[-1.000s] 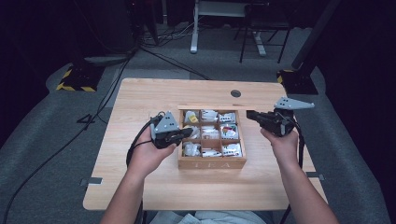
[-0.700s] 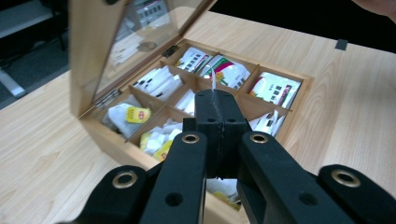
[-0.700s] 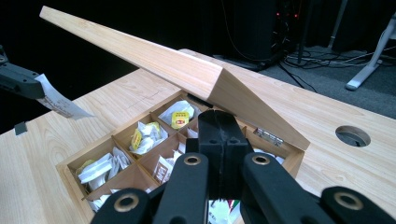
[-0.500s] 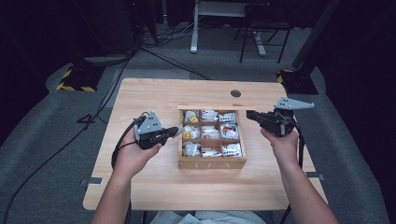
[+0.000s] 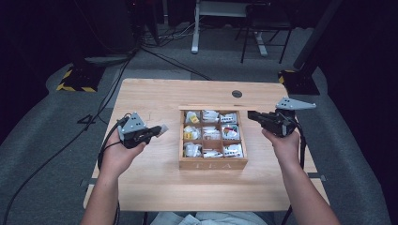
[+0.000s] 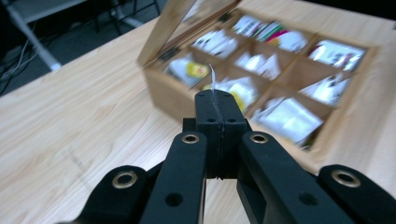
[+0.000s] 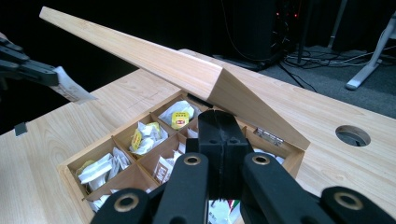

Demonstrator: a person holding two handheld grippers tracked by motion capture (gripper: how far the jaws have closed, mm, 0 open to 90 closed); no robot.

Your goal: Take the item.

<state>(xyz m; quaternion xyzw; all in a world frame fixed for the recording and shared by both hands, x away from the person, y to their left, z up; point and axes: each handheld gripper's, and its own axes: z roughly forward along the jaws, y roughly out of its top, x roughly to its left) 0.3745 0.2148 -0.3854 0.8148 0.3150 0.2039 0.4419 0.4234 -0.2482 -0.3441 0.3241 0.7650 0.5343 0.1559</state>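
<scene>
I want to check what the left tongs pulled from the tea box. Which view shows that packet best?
The right gripper view: the tea packet sticks out flat, side-on, from the left tongs. The left gripper view shows only its thin edge; the high view shows a small pale tab.

White tea bag [image 5: 161,129] pinched edge-on, left of open wooden tea box [image 5: 213,162]

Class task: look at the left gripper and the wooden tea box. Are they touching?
Apart. In the high view, the left gripper, shut on a tea bag, sits left of the wooden tea box, with bare table between them.
</scene>
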